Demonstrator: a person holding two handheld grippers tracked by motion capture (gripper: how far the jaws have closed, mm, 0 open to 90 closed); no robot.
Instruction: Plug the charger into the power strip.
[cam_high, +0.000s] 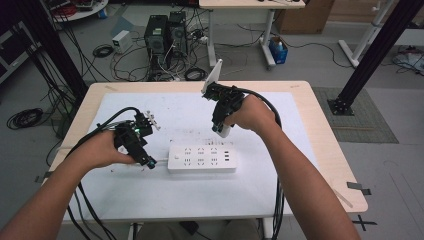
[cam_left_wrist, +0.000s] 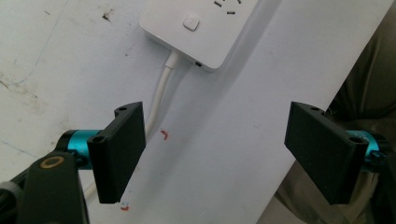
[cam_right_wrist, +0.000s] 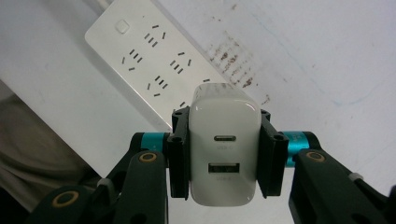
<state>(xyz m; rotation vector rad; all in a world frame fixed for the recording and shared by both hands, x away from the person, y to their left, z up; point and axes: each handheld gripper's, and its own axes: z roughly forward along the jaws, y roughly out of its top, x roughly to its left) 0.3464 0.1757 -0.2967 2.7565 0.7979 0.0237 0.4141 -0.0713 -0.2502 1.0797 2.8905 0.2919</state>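
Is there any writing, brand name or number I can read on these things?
None can be read.
Charger in the right gripper: faint print under each of its two ports, too blurred.
Power strip: no legible marks by its sockets or button.

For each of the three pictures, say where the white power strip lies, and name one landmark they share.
High view: power strip lies low centre on the white sheet, between the two hands.
Left gripper view: its switch end is at top centre, cord running down toward the left jaw.
Right gripper view: it runs from upper left to behind the charger held in the jaws.
Shared landmark: the strip's square switch.
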